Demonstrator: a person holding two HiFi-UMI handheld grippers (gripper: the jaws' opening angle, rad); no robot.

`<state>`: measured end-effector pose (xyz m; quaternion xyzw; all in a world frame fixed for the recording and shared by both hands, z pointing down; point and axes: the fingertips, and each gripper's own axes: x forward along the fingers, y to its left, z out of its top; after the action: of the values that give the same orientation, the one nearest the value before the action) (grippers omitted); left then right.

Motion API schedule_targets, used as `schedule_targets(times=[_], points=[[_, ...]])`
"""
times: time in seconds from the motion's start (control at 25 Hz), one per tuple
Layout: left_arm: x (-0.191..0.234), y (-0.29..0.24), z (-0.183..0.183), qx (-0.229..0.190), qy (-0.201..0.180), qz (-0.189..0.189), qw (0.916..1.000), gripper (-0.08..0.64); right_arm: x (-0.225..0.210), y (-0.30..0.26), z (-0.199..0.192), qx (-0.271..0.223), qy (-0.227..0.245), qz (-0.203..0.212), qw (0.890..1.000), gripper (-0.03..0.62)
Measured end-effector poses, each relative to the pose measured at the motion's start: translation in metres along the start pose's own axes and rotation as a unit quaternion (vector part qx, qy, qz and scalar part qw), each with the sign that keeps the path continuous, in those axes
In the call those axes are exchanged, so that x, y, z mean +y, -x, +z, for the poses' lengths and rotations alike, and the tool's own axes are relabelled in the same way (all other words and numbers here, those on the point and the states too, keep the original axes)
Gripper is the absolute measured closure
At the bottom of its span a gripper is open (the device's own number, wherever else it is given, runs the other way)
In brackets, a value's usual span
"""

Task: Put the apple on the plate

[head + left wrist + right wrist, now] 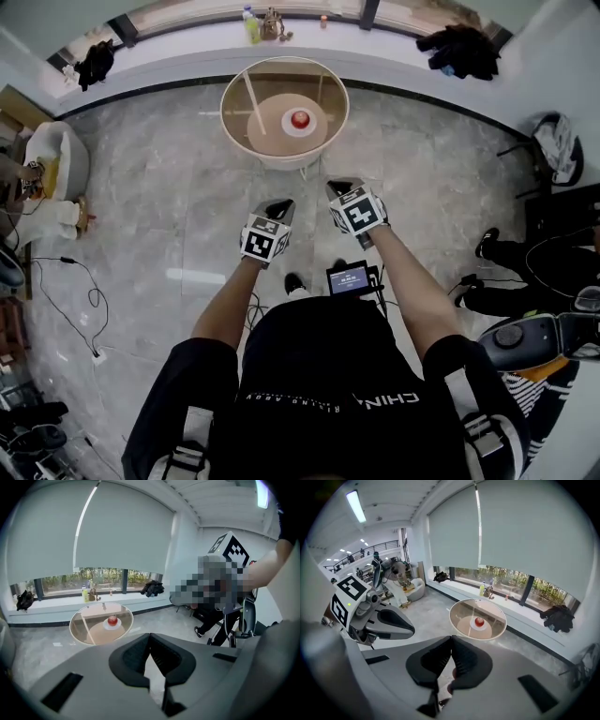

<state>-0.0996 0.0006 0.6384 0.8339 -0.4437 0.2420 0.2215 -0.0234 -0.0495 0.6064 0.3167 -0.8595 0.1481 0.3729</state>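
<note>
The apple (299, 118) sits on the plate (310, 129) on the round counter (231, 112), small and far off. The left claw (279, 208) and right claw (337, 187) are closed and empty, with open floor (187, 206) ahead.

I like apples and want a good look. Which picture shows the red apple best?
The right gripper view, just: the apple sits clear and unblocked on its white plate. The left gripper view shows it similarly small but dimmer. The head view shows it from above, tiny.
</note>
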Motion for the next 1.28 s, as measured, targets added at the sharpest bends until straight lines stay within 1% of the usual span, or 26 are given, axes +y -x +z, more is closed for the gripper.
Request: schedule_targets(times=[0.08,0.16,0.2,0.28,0.36,0.4,0.48,0.56,0.64,0.72,0.84,1.0,1.04,1.16,1.28], points=[[-0.014,0.005,0.008,-0.013,0.019,-0.020,0.9995,0.543,0.000,0.007,-0.002,0.000,-0.003,0.002,1.000,0.563],[-0.025,0.011,0.017,-0.026,0.044,-0.039,0.9979,0.543,-0.003,0.015,-0.002,-0.002,-0.019,0.006,1.000,0.563],[-0.029,0.013,0.020,-0.028,0.050,-0.040,0.9976,0.543,-0.004,0.019,-0.003,-0.005,-0.032,0.010,0.999,0.563],[-0.028,0.013,0.021,-0.021,0.051,-0.026,0.9981,0.543,-0.007,0.026,-0.005,-0.012,-0.048,0.015,0.999,0.563],[-0.025,0.009,0.022,-0.015,0.062,-0.007,0.9979,0.543,-0.010,0.030,-0.010,-0.012,-0.029,0.013,0.999,0.563],[-0.027,0.008,0.022,-0.016,0.071,-0.004,0.9973,0.543,-0.009,0.032,-0.014,-0.010,-0.012,0.013,1.000,0.563],[-0.036,0.007,0.023,-0.022,0.083,-0.010,0.9963,0.543,-0.008,0.033,-0.018,-0.009,0.012,0.016,1.000,0.563],[-0.044,0.005,0.027,-0.028,0.084,-0.013,0.9960,0.543,-0.010,0.035,-0.018,-0.014,0.019,0.018,1.000,0.563],[-0.046,0.004,0.029,-0.032,0.085,-0.005,0.9959,0.543,-0.010,0.036,-0.017,-0.018,0.022,0.023,0.999,0.563],[-0.045,0.003,0.034,-0.036,0.087,0.003,0.9955,0.543,-0.011,0.038,-0.016,-0.018,0.038,0.026,0.999,0.563],[-0.043,0.002,0.044,-0.037,0.071,0.011,0.9967,0.542,-0.016,0.041,-0.012,-0.019,0.053,0.028,0.998,0.563],[-0.045,-0.005,0.052,-0.017,0.018,0.031,0.9992,0.543,-0.030,0.042,-0.007,-0.024,0.043,0.027,0.998,0.563],[-0.045,-0.007,0.054,-0.013,0.010,0.034,0.9993,0.543,-0.032,0.042,-0.005,-0.026,0.042,0.027,0.998,0.563],[-0.047,-0.012,0.060,-0.011,0.001,0.027,0.9996,0.543,-0.038,0.043,0.000,-0.024,0.042,0.030,0.998,0.563],[-0.047,-0.014,0.062,-0.014,0.004,0.025,0.9996,0.543,-0.038,0.041,0.002,-0.023,0.063,0.032,0.997,0.563]])
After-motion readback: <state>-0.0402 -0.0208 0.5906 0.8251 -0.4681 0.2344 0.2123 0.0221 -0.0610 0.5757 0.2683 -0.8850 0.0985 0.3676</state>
